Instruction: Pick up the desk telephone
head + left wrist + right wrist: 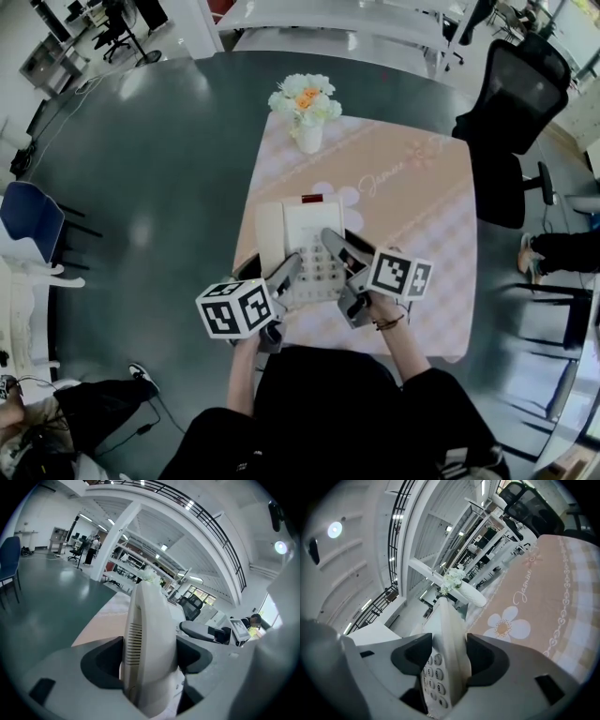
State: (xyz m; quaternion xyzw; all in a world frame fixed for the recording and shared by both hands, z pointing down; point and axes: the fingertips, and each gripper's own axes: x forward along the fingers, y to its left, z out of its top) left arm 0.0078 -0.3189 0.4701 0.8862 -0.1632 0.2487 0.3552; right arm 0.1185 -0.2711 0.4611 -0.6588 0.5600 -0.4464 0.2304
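Observation:
The cream desk telephone (302, 234) with a grey keypad lies over the pink checked mat (412, 197), just in front of me. My left gripper (287, 270) is shut on the phone's near left edge, and the ribbed side of the telephone (149, 634) fills the gap between its jaws. My right gripper (336, 246) is shut on the right edge, where the telephone (446, 630) shows its number keys beside the jaws. I cannot tell whether the phone rests on the mat or is off it.
A white vase of flowers (306, 111) stands at the mat's far edge. The mat lies on a dark round table (159, 178). A black office chair (516, 103) is at the far right, a blue chair (28, 220) at the left.

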